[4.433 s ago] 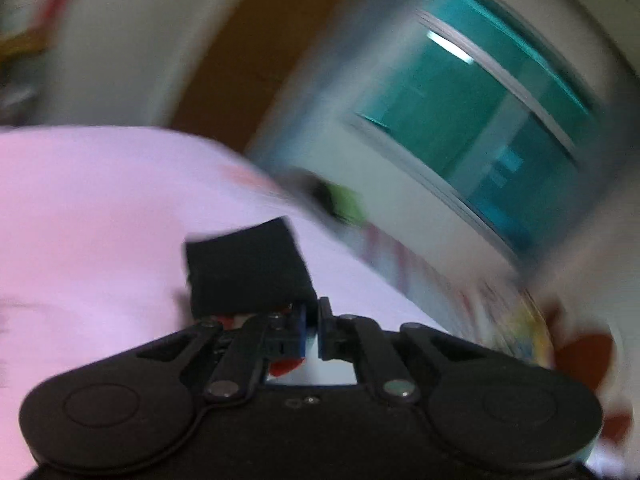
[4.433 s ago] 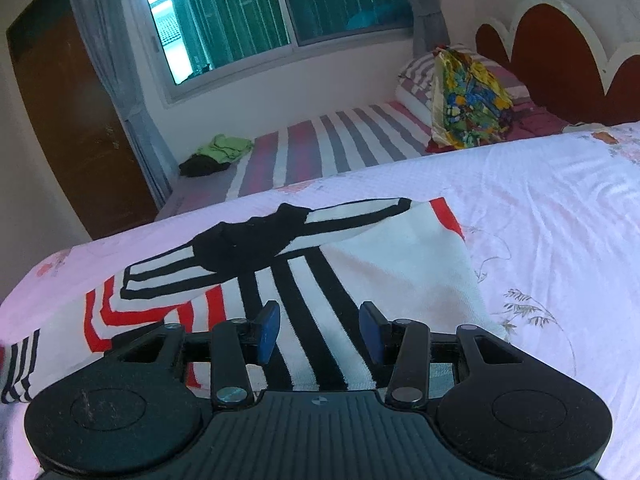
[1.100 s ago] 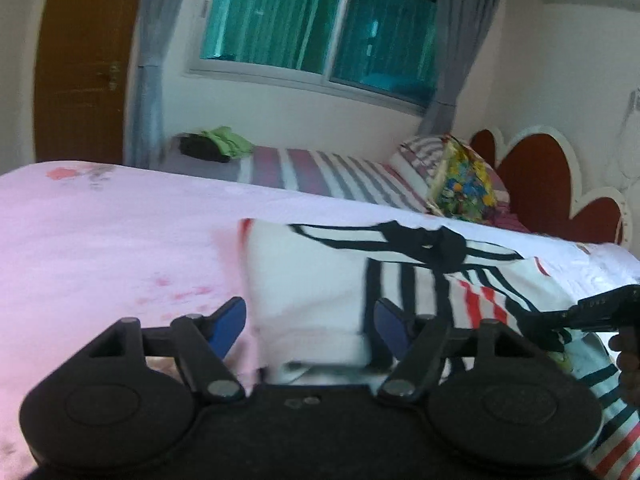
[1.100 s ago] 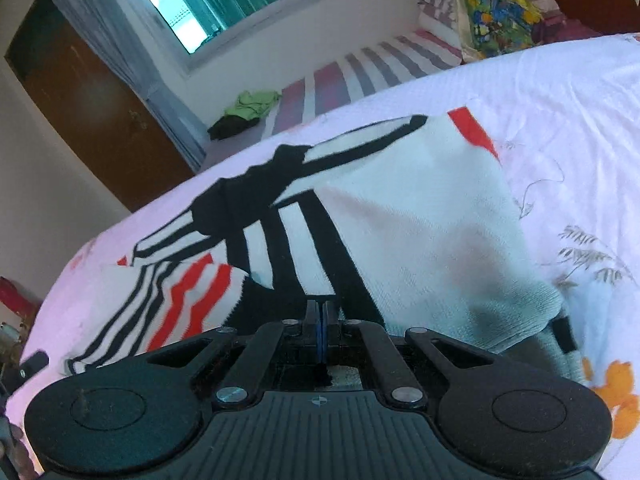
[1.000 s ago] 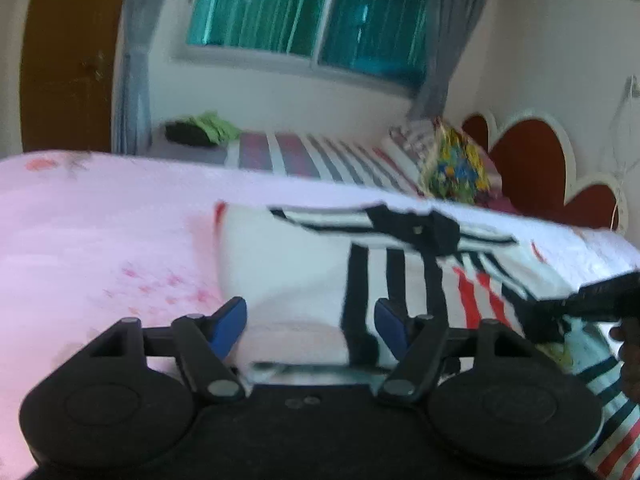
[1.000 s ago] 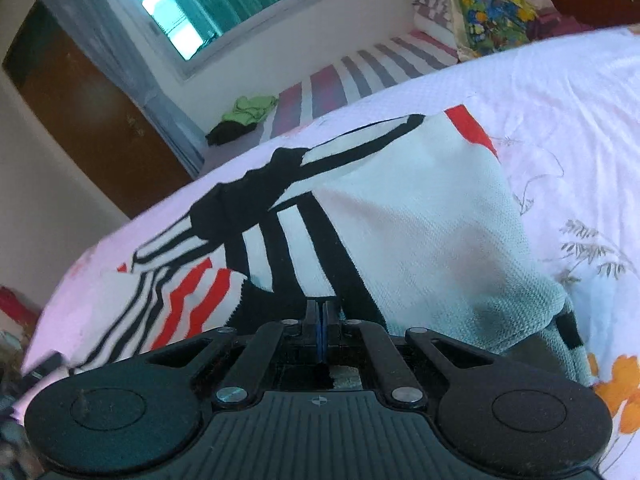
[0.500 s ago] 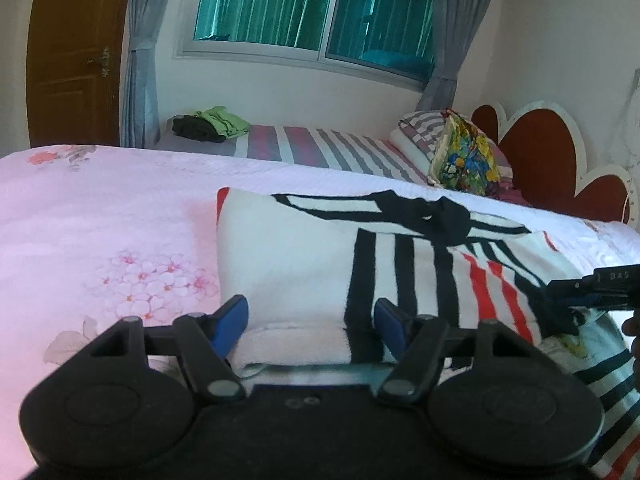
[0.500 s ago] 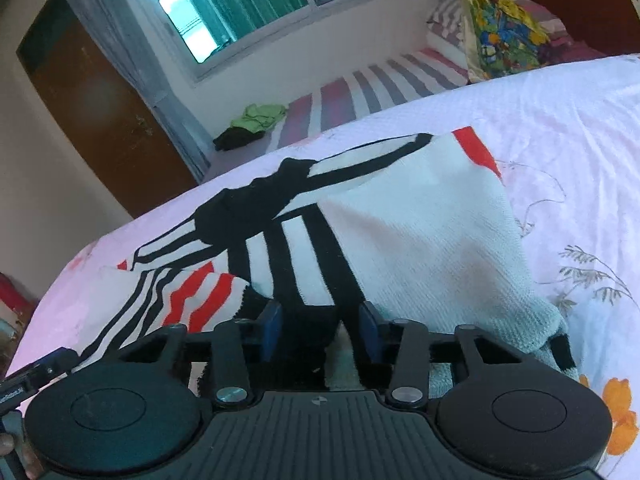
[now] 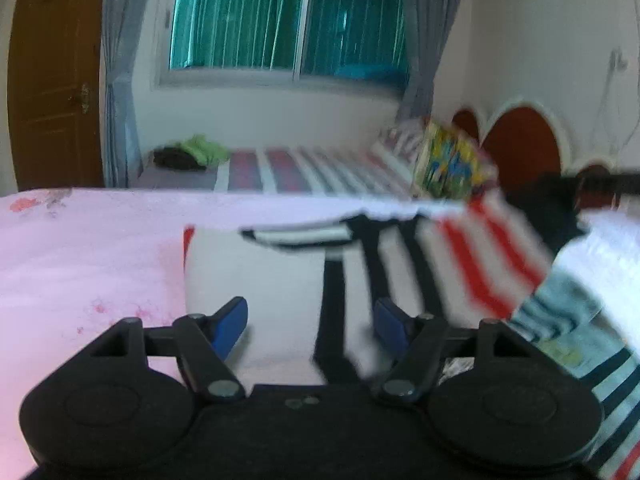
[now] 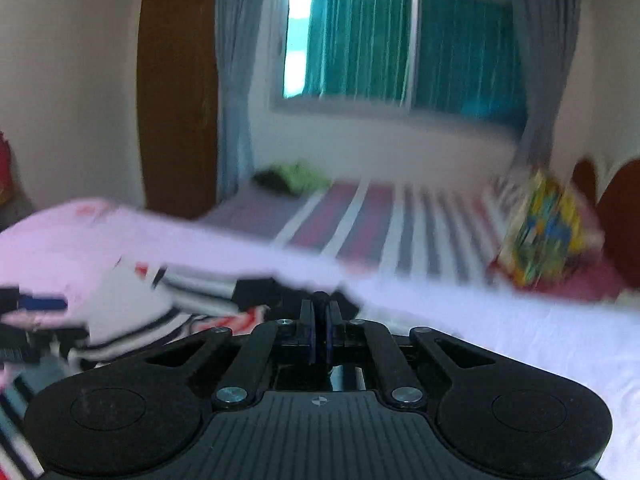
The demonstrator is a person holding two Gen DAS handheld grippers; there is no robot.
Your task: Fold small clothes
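My left claw (image 9: 310,324) is spread wide over the near hem of the white knit sweater with black and red stripes (image 9: 280,280) lying on the pink floral bed sheet (image 9: 80,248). My right claw (image 10: 320,334) is clenched on the sweater's lifted striped edge.

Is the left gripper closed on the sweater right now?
No, the left gripper is open, its fingers apart over the sweater.
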